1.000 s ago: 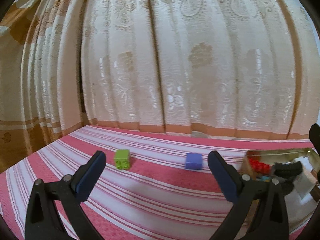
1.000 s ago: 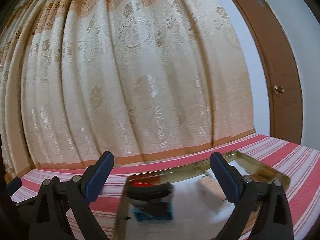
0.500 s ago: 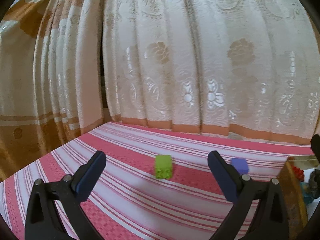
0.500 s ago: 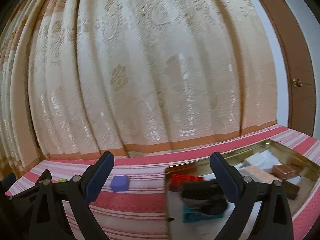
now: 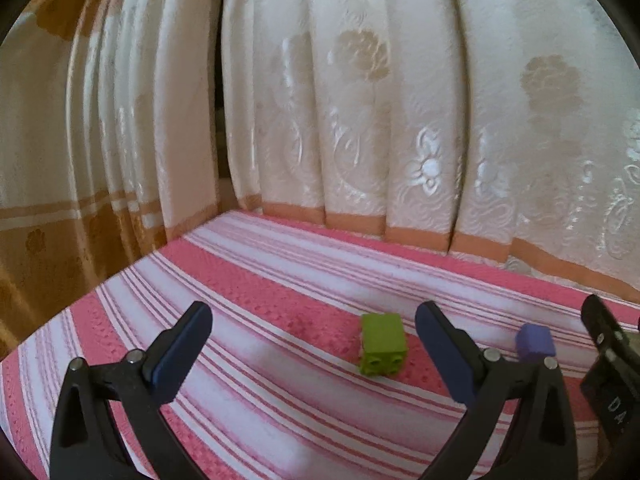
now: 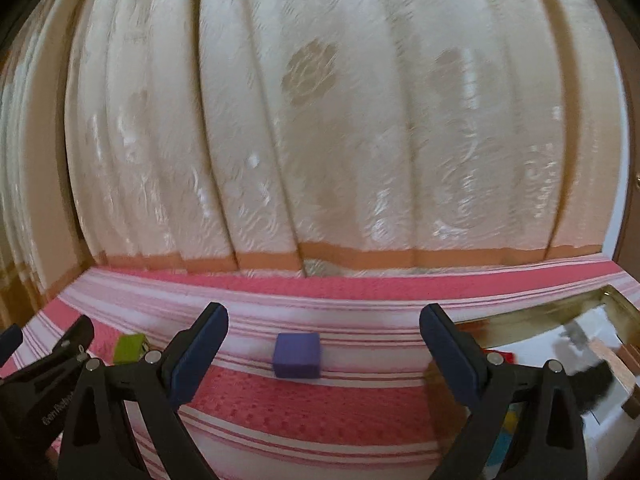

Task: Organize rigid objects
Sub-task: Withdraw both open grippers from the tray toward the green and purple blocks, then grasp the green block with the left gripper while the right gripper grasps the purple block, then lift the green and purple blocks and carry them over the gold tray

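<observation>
A green toy brick (image 5: 383, 344) lies on the pink striped cloth, just ahead of my left gripper (image 5: 314, 344) and nearer its right finger. A purple cube (image 5: 535, 342) sits further right, past that finger. My left gripper is open and holds nothing. In the right wrist view the purple cube (image 6: 297, 355) lies ahead between the wide-spread fingers of my right gripper (image 6: 322, 344), which is open and holds nothing. The green brick (image 6: 129, 348) shows at the left there, behind the left gripper's body (image 6: 48, 368).
A gold-rimmed metal tray (image 6: 560, 308) with several small items, red, black, brown and yellow, sits at the right. Cream patterned curtains (image 5: 360, 120) hang close behind the cloth's far edge. The right gripper's black body (image 5: 608, 364) shows at the left wrist view's right edge.
Both grippers have swung left: the green brick and purple cube slid rightward in the left view, and the tray moved to the right edge of the right view. Both grippers stayed open.
</observation>
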`<action>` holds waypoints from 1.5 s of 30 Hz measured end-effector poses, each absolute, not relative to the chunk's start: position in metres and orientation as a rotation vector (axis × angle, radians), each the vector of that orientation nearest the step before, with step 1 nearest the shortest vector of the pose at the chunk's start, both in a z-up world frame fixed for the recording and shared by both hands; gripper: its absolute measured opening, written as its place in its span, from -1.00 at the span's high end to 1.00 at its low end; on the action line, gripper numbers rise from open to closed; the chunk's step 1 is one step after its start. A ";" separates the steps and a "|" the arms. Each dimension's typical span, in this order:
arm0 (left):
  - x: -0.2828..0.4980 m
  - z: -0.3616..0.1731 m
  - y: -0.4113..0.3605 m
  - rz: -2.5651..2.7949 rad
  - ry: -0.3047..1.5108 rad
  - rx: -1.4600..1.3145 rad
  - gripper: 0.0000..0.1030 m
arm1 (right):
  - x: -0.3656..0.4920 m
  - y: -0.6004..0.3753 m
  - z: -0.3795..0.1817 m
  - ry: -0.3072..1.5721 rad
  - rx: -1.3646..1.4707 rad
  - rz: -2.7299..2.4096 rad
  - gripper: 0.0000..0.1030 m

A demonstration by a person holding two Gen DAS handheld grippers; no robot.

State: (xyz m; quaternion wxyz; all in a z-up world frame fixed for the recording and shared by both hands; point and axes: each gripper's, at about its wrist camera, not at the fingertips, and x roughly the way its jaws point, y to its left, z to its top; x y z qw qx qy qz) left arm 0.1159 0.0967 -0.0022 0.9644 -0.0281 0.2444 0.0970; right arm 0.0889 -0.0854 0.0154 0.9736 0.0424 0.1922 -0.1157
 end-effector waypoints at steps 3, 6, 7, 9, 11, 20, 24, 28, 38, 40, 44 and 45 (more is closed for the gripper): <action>0.138 -0.010 0.095 0.167 0.586 -0.049 -0.99 | 0.113 -0.084 0.010 0.472 0.086 -0.231 -0.91; 0.155 -0.017 0.091 0.145 0.651 -0.034 -0.95 | 0.133 -0.085 0.003 0.554 0.097 -0.233 -0.91; 0.161 -0.019 0.089 0.139 0.670 -0.030 -0.93 | 0.139 -0.086 0.001 0.576 0.102 -0.233 -0.91; 0.172 -0.024 0.087 0.118 0.715 -0.028 -0.87 | 0.151 -0.089 -0.006 0.629 0.110 -0.234 -0.91; 0.179 -0.029 0.087 0.113 0.755 -0.028 -0.84 | 0.164 -0.090 -0.013 0.687 0.118 -0.239 -0.90; 0.206 -0.053 0.089 0.073 0.926 -0.082 -0.87 | 0.201 -0.089 -0.040 0.889 0.122 -0.236 -0.72; 0.205 -0.053 0.089 0.080 0.922 -0.087 -0.70 | 0.200 -0.087 -0.040 0.887 0.118 -0.227 -0.57; 0.201 -0.048 0.099 0.079 0.883 -0.128 -0.04 | 0.196 -0.086 -0.037 0.867 0.110 -0.212 -0.09; 0.186 -0.040 0.126 -0.051 0.775 -0.310 0.42 | 0.178 -0.089 -0.027 0.785 0.215 -0.055 0.18; 0.176 -0.030 0.123 -0.042 0.704 -0.278 0.42 | 0.165 -0.086 -0.018 0.712 0.235 -0.008 0.18; 0.156 -0.012 0.103 0.006 0.568 -0.145 0.42 | 0.136 -0.079 -0.002 0.594 0.243 0.055 0.18; 0.151 -0.008 0.098 0.016 0.536 -0.112 0.42 | 0.129 -0.079 0.001 0.569 0.245 0.056 0.18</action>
